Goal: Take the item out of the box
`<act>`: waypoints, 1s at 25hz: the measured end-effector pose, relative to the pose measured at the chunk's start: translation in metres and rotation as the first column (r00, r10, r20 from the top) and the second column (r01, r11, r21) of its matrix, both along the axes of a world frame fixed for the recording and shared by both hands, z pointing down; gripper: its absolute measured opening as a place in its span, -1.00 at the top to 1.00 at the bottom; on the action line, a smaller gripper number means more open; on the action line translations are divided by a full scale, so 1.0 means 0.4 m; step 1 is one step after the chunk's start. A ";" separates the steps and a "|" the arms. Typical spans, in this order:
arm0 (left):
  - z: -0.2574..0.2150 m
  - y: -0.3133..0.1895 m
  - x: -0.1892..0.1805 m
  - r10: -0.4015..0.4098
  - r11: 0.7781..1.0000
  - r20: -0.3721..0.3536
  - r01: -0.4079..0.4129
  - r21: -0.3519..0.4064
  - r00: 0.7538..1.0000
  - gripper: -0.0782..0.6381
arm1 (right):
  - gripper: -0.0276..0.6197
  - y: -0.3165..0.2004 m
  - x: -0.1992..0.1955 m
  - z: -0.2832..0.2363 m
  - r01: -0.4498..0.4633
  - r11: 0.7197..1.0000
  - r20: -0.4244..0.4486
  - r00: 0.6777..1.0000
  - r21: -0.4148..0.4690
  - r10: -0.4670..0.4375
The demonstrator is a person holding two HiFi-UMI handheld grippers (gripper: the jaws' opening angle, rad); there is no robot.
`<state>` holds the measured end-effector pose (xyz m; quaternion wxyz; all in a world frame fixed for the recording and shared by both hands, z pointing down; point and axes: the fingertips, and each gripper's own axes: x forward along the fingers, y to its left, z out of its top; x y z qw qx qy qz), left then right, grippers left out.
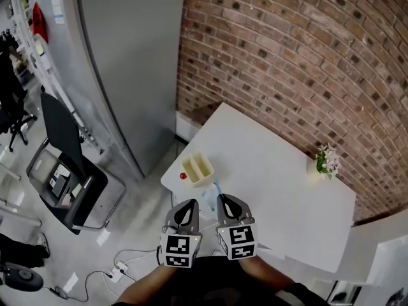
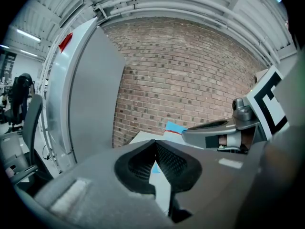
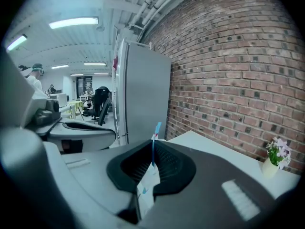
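Right gripper view: we hold a thin white-and-blue packet (image 3: 148, 178) edge-on in the right gripper (image 3: 153, 142), its jaws pinched nearly together on it. Alongside, our left gripper (image 2: 155, 141) has its jaws closed on nothing. The packet hangs clear of the open cream box (image 1: 204, 171) on the white table (image 1: 274, 190).

No text, number or brand can be read in any view.

- **Marker cubes:** the left marker cube (image 1: 179, 250) on the left hand-held gripper (image 1: 189, 204) and the right marker cube (image 1: 236, 243) on the right hand-held gripper (image 1: 225, 200) show black-and-white square codes, no letters.
- **Grey cabinet (image 1: 127, 62):** the print on the notices (image 1: 56, 4) and red sign (image 1: 39, 19) is too small to read.
- **Packet (image 3: 150, 178):** held between the right hand-held gripper's jaws, with blue and red marks, illegible.
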<state>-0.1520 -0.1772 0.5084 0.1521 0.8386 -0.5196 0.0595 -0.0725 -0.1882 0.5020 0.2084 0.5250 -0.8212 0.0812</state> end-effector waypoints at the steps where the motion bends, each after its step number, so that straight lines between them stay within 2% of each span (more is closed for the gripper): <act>1: -0.003 0.007 0.012 -0.001 1.000 -0.001 0.001 -0.002 1.000 0.77 | 0.88 0.006 0.013 -0.001 0.001 1.000 0.002 1.000 0.001 -0.001; 7: -0.013 0.056 0.084 -0.022 0.999 -0.010 0.022 -0.026 1.000 0.77 | 0.88 0.046 0.096 -0.001 0.020 1.000 0.015 1.000 -0.008 -0.020; 17: -0.033 0.162 0.219 -0.042 0.999 0.013 0.042 -0.019 0.999 0.77 | 0.89 0.155 0.222 -0.035 0.078 0.997 0.063 0.995 0.016 -0.079; 25: -0.054 0.262 0.315 -0.074 0.997 0.020 0.074 0.000 0.997 0.77 | 0.89 0.267 0.326 -0.025 0.123 0.992 0.072 0.990 0.000 -0.122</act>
